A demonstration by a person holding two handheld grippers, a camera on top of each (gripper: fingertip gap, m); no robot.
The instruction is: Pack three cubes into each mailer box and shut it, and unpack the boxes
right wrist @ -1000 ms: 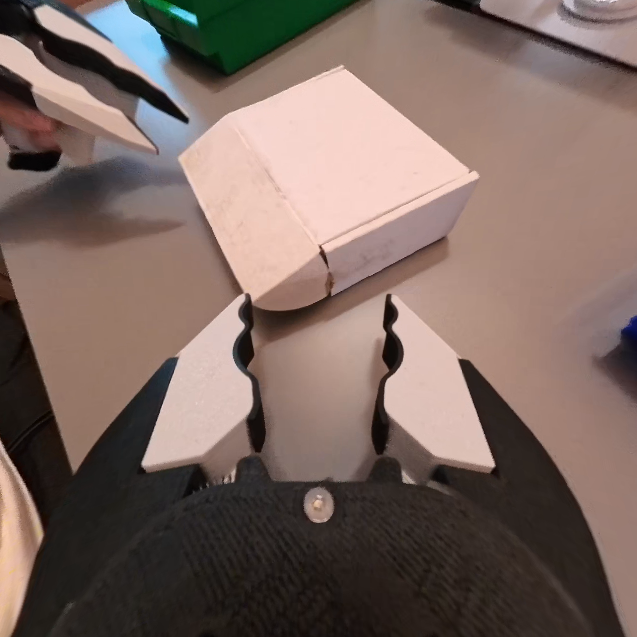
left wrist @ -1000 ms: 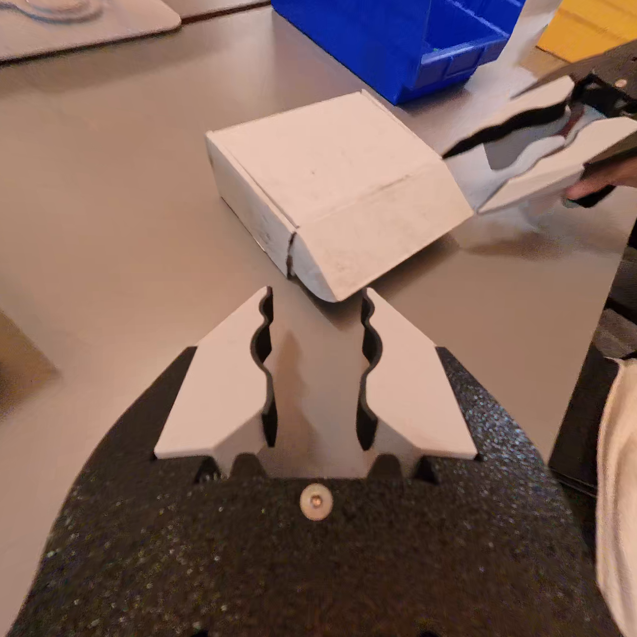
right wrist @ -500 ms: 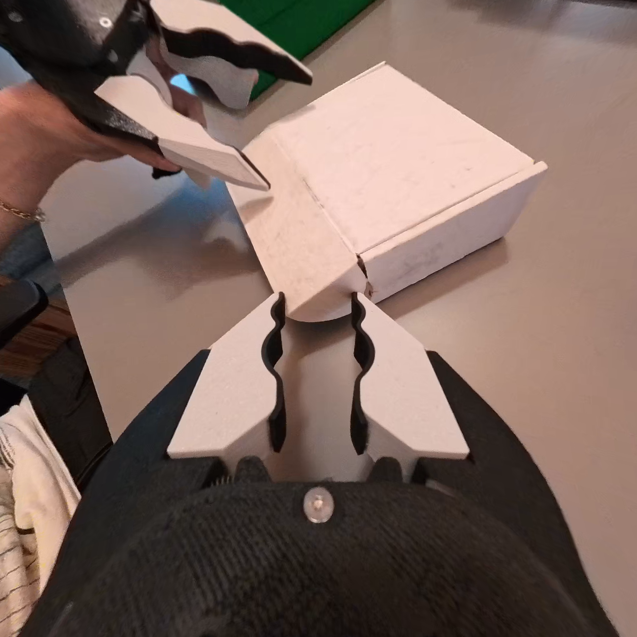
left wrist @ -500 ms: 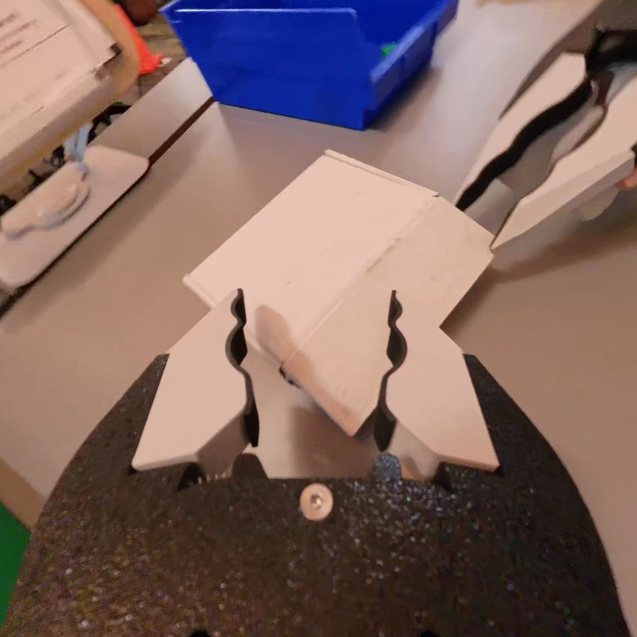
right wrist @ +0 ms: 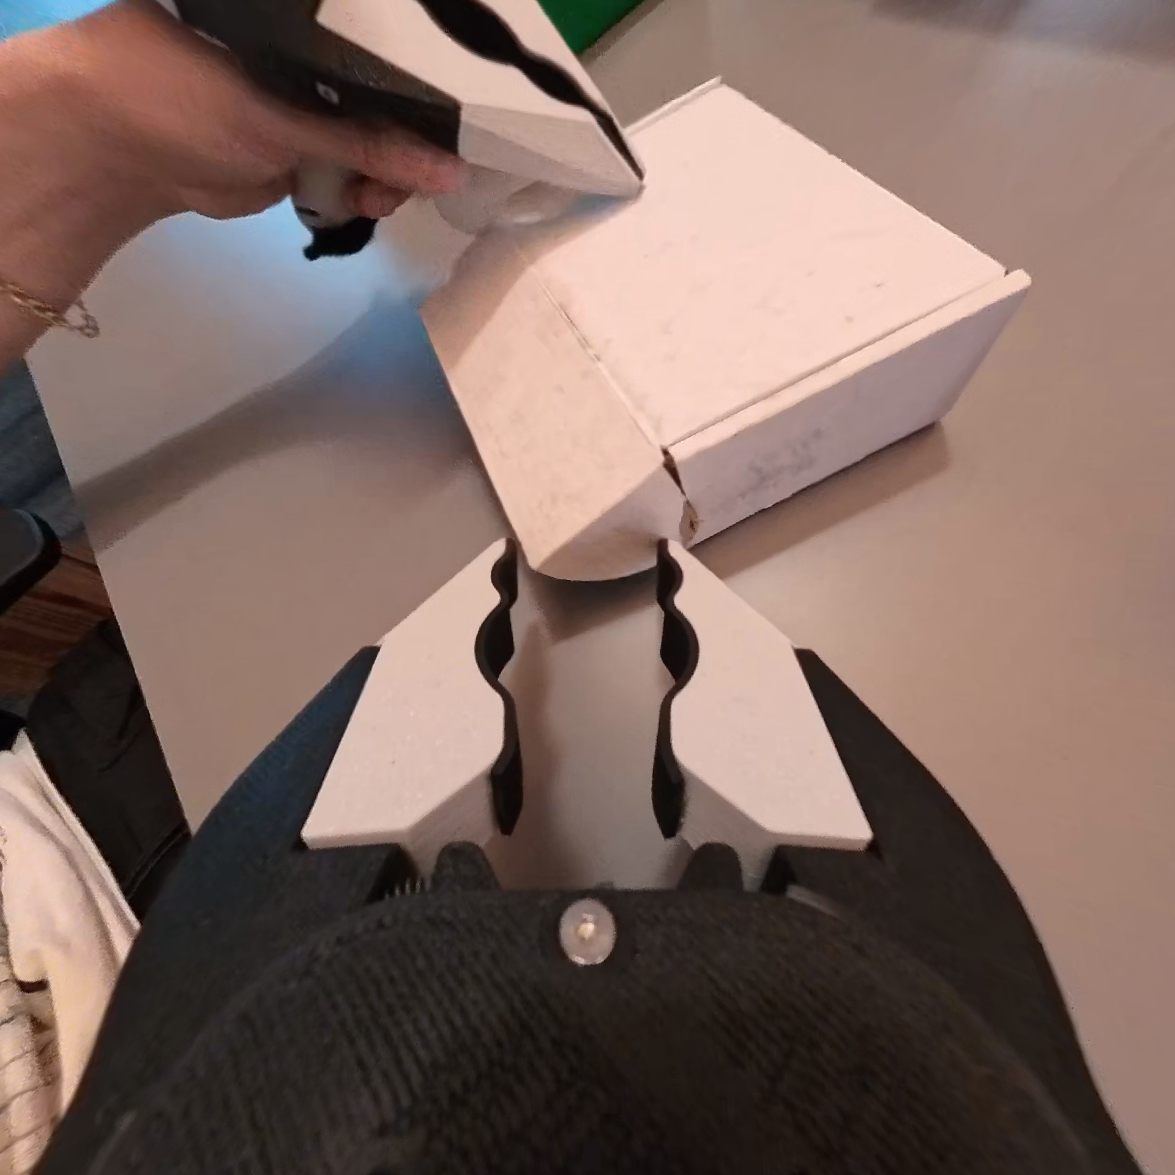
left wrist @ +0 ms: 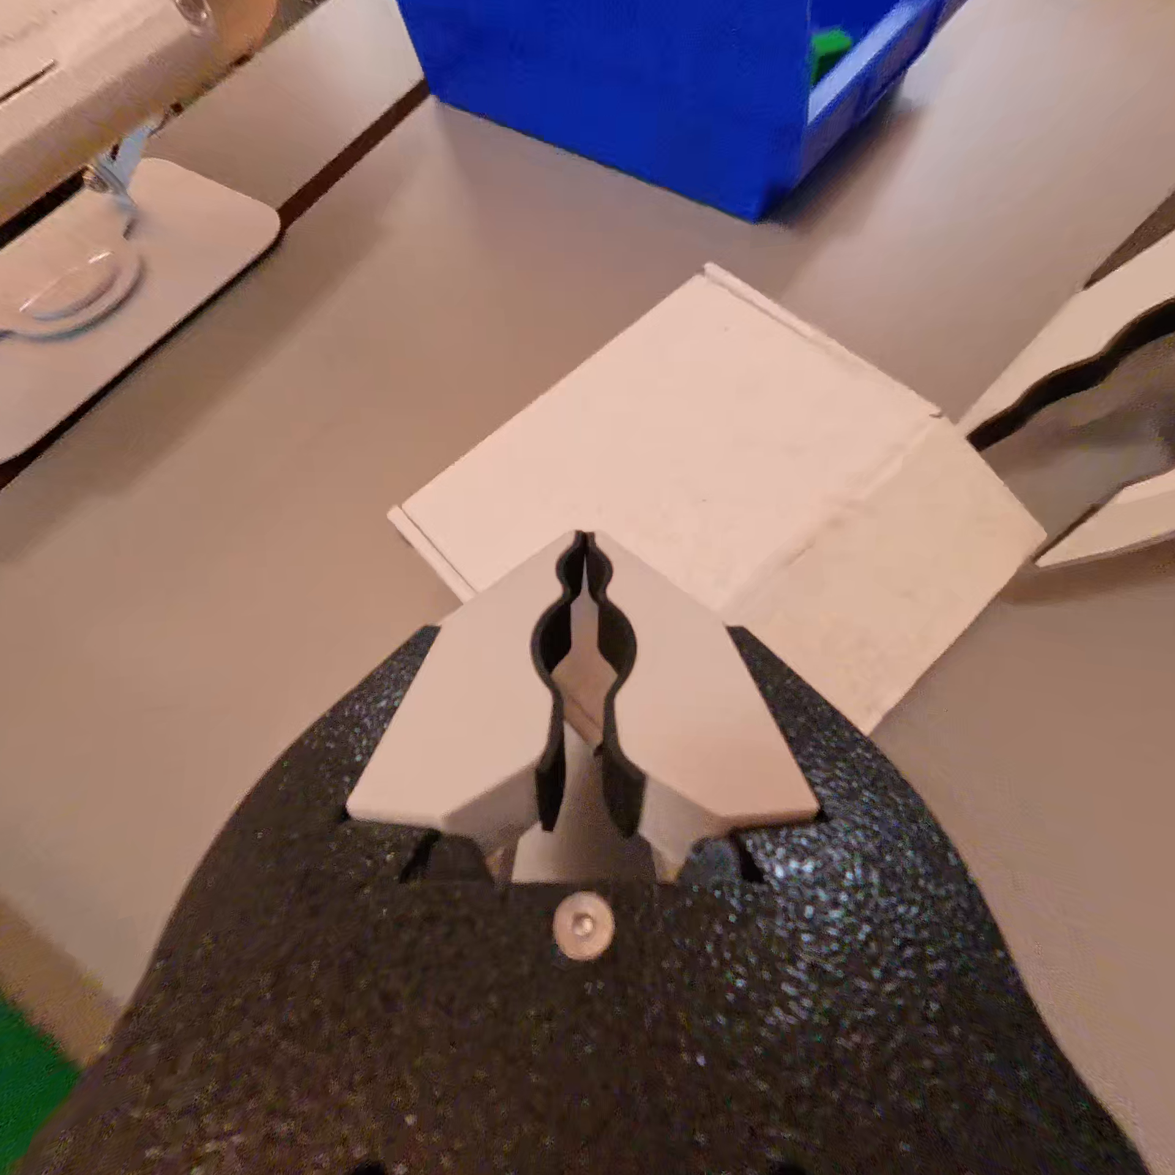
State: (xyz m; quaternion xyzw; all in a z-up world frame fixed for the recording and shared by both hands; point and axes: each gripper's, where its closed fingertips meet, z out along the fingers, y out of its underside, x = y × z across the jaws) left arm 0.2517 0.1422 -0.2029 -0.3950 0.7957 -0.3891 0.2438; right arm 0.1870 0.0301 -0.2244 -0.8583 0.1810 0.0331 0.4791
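Note:
A white mailer box (left wrist: 731,445) lies on the grey table with its lid down; its front flap (right wrist: 559,432) slopes outward, untucked. My left gripper (left wrist: 585,540) is shut with nothing between its jaws. Its closed tip rests on the lid near the left front corner, as the right wrist view (right wrist: 626,171) shows. My right gripper (right wrist: 585,553) is open, with the flap's right end between its fingertips. One of its fingers (left wrist: 1081,330) also shows at the right edge of the left wrist view. No cubes are visible; the box's inside is hidden.
A blue bin (left wrist: 636,82) holding something green (left wrist: 830,48) stands behind the box. A green bin (right wrist: 597,25) sits at the far left. A white stand base (left wrist: 127,254) lies on a neighbouring table. A person's hand (right wrist: 159,127) holds the left gripper. The table's near edge (right wrist: 70,407) is close.
My left gripper has shut and moved forward over the box, its tip coming down on the lid. My right gripper has opened wider at the flap's end.

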